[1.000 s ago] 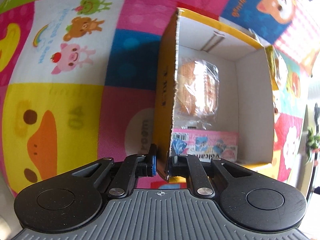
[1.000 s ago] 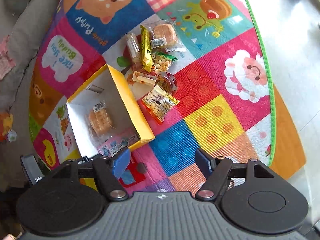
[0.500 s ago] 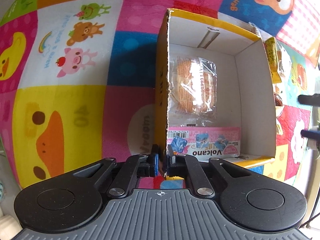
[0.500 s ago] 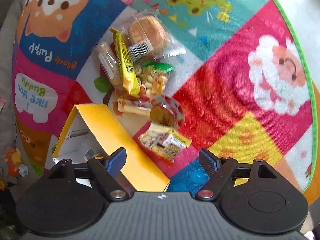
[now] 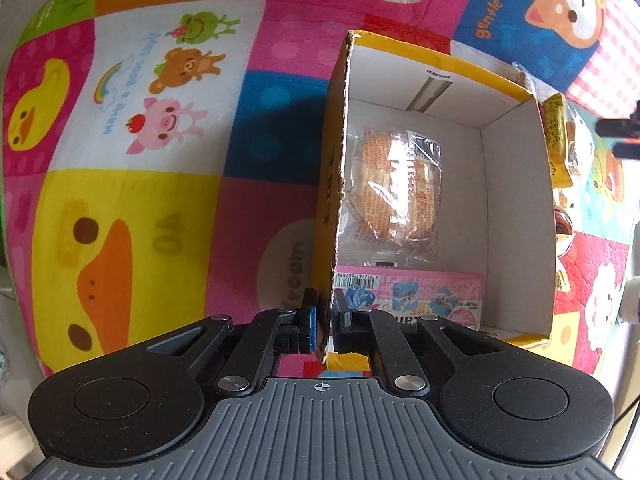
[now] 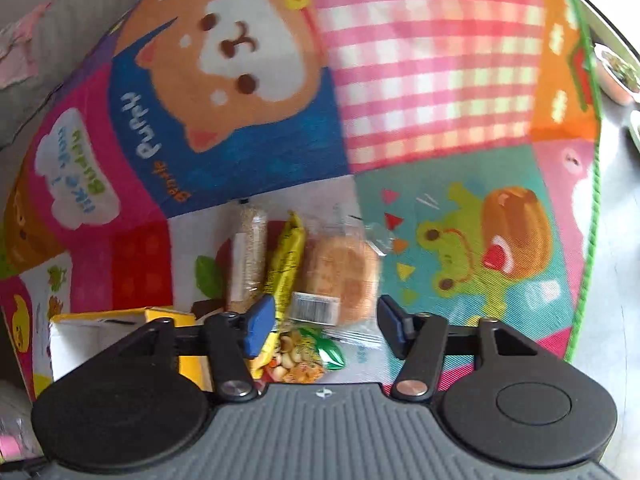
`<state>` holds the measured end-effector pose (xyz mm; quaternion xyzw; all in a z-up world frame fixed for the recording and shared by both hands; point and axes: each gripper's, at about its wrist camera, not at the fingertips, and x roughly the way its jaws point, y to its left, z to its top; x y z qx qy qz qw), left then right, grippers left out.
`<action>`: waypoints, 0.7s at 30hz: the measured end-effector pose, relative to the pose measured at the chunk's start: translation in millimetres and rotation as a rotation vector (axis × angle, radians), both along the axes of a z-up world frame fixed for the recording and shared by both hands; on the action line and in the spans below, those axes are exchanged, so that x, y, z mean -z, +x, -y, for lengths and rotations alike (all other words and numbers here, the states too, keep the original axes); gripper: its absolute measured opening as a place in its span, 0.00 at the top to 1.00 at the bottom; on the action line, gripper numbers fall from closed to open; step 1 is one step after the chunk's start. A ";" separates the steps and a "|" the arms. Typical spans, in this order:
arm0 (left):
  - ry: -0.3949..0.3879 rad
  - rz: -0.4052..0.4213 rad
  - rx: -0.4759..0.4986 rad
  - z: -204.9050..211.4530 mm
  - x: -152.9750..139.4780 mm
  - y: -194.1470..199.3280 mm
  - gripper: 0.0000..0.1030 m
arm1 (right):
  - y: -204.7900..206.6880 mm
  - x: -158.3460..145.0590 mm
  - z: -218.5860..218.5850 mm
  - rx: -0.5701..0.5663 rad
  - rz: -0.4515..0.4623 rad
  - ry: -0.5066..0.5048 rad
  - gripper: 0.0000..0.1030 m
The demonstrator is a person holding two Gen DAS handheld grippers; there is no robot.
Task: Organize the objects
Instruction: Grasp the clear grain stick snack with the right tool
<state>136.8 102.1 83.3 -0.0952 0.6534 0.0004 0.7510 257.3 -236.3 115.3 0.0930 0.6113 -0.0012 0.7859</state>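
Note:
My left gripper [image 5: 326,320] is shut on the near-left wall of a yellow cardboard box [image 5: 516,208], white inside. The box holds a wrapped round cake [image 5: 400,184] and a pink snack pack [image 5: 432,296]. My right gripper [image 6: 324,326] is open and empty above a pile of snacks on the play mat: a wrapped round cake [image 6: 344,276], a yellow bar [image 6: 286,260], a clear grain bar [image 6: 246,258] and a bag of mixed nuts [image 6: 300,360]. The box corner [image 6: 116,320] shows at the left of the right wrist view.
A colourful cartoon play mat [image 5: 132,184] lies under everything. Its green edge [image 6: 592,160] runs along grey floor at the right, where small bowls [image 6: 618,72] stand. More snacks [image 5: 560,140] lie beyond the box's right wall.
My right gripper has moved forward and down over the snack pile, staying open. My left gripper keeps its hold on the box wall; the box has shifted slightly.

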 end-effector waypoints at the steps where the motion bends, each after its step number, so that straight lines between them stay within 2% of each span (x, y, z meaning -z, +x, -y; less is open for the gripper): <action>1: 0.001 0.000 -0.001 0.3 -0.7 -0.2 0.92 | 7.8 2.6 -11.6 -0.045 0.008 -0.004 0.56; 4: 0.008 -0.011 -0.004 1.7 -2.2 -0.8 0.92 | 31.4 17.2 -37.9 -0.100 0.007 -0.006 0.56; 7: 0.016 -0.014 -0.012 3.0 -2.4 -0.9 0.92 | 53.8 38.6 -53.4 -0.101 -0.002 -0.061 0.56; 11: 0.022 -0.006 -0.020 3.6 -2.7 -2.0 0.92 | 72.5 70.0 -69.8 -0.139 -0.082 -0.118 0.56; 12: 0.024 -0.003 -0.017 3.8 -2.8 -2.4 0.92 | 73.0 74.5 -72.8 -0.150 -0.104 -0.132 0.59; 13: 0.025 -0.001 -0.014 3.9 -2.7 -2.5 0.92 | 71.8 75.9 -74.8 -0.162 -0.113 -0.134 0.68; 17: 0.023 0.005 -0.013 3.8 -1.8 -2.1 0.92 | 54.5 52.8 -70.2 -0.172 -0.080 -0.101 0.71; 21: 0.023 0.012 0.005 4.6 0.2 -0.9 0.92 | 18.0 4.8 -54.2 -0.167 -0.024 -0.049 0.73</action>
